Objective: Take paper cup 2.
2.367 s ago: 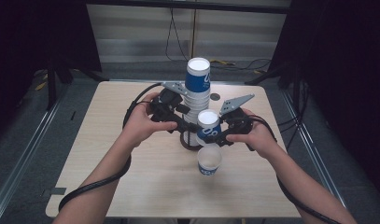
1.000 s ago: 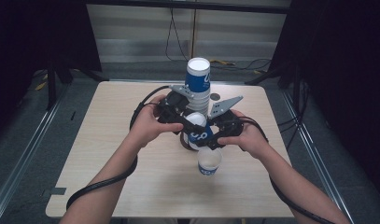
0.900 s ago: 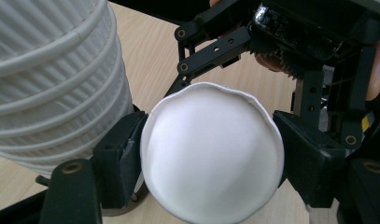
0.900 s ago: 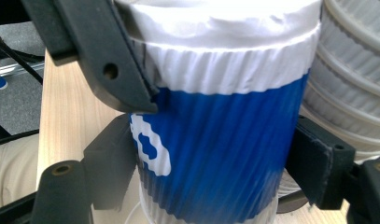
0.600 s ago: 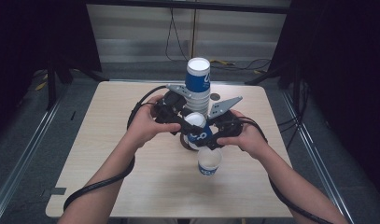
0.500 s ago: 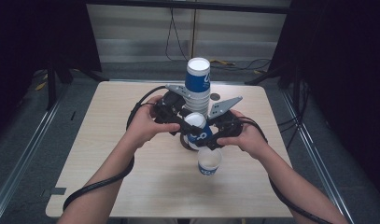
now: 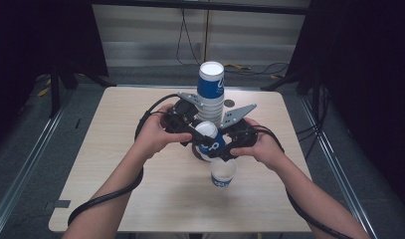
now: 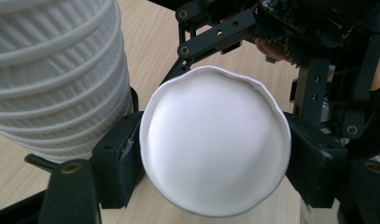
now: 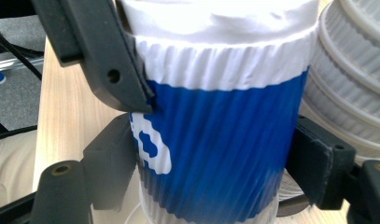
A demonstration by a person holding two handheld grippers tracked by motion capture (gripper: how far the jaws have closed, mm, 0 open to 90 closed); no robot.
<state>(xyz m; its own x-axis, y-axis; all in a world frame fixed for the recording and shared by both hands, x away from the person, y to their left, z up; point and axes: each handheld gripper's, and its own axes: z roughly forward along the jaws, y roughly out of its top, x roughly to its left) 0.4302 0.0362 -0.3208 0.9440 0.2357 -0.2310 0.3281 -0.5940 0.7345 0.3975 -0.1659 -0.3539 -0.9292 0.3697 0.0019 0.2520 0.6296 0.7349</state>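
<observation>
A blue and white paper cup point(image 7: 210, 144) stands between my two hands at the table's middle. My left gripper point(image 7: 205, 130) has just been closing on its white upper band, and the pads pinch the rim out of round point(image 8: 215, 144). Lower down, my right gripper point(image 9: 211, 163) is shut on the cup's blue body point(image 9: 215, 130). One left finger point(image 9: 99, 56) shows against the white band in the right gripper view. Just behind stands a tall stack of upturned cups point(image 7: 210, 92), close beside the held cup point(image 8: 57, 70).
A single upright cup point(image 7: 223, 174) stands on the wooden table point(image 7: 115, 164) just in front of the grippers. Black cables trail from both grippers across the table and off its front edge. Dark floor and metal rails surround the table.
Since the earliest frame the left gripper has come in from the left onto the cup that the right gripper holds. Both hands have kept still over the last second.
</observation>
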